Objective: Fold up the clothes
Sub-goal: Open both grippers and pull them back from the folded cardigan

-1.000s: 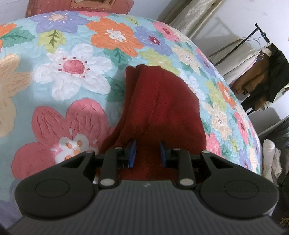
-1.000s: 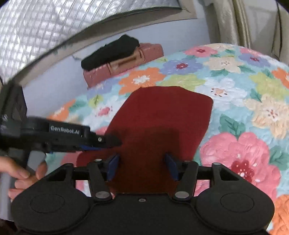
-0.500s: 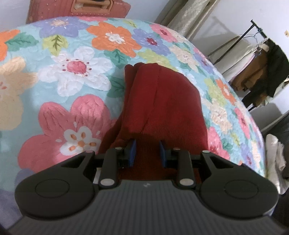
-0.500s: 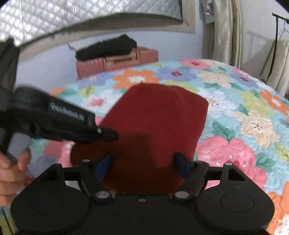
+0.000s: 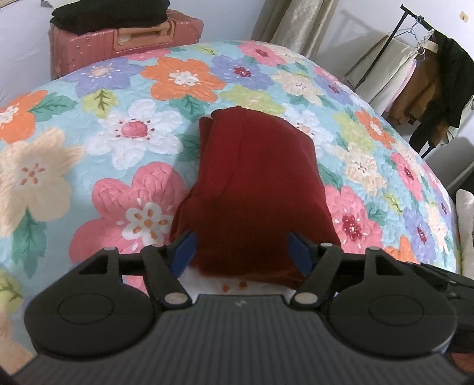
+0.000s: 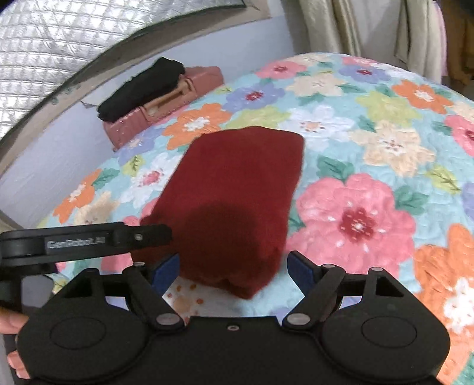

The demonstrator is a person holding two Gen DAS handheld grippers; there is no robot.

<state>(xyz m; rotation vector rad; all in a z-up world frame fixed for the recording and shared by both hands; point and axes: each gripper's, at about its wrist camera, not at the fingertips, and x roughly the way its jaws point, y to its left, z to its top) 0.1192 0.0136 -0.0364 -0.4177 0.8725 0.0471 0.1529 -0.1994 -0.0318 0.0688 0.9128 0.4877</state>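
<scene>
On the bed, a folded dark red garment lies flat on the floral quilt. Left tongs are spread wide, blue pads either side of the garment's near edge, pinching nothing. Right tongs are likewise spread, with the garment's near edge between the pads and a gap visible at the right pad; the left tongs' black body enters from the left of the right wrist view. Beyond the bed, a pink suitcase carries a black folded item. At far right stands a clothes rack.
</scene>
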